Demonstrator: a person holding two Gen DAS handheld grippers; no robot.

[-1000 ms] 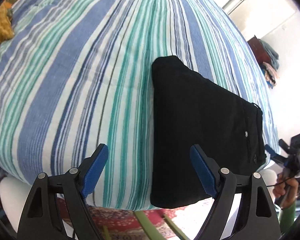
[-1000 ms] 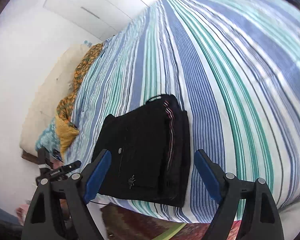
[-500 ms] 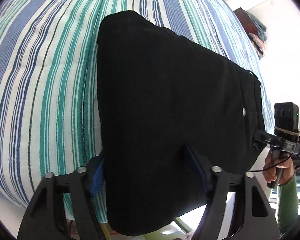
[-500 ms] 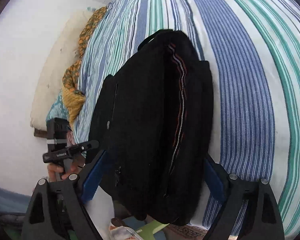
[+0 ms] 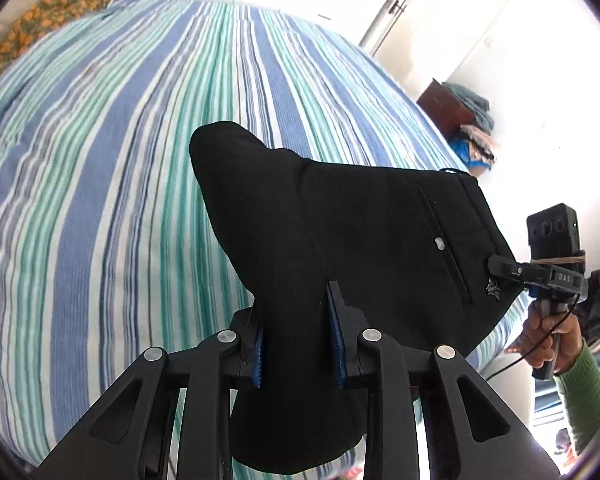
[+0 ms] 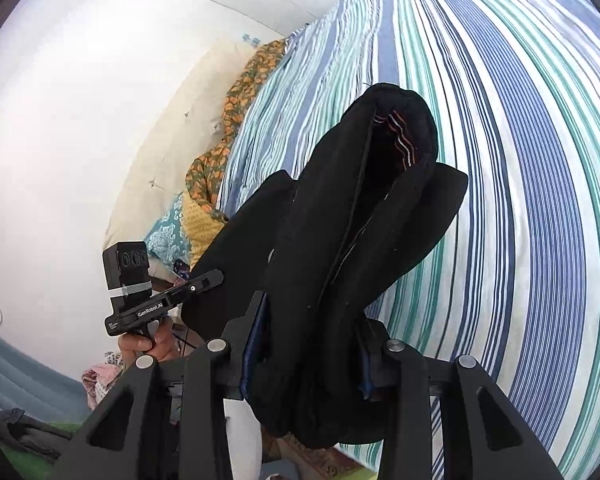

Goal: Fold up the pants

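We are lifting the folded black pants [image 5: 340,232] off the near edge of the striped bed [image 5: 140,160]. The left gripper [image 5: 298,346] and right gripper [image 6: 306,344] are closing their jaws on thick bunches of cloth. We should probably be raising both together, keeping the stack level so it isn't unfolding.

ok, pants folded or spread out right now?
Folded. The black pants are a compact layered bundle, its edges bunched between the blue pads of both hand-held grippers, above the striped bedsheet; stacked layers show in the right wrist view.
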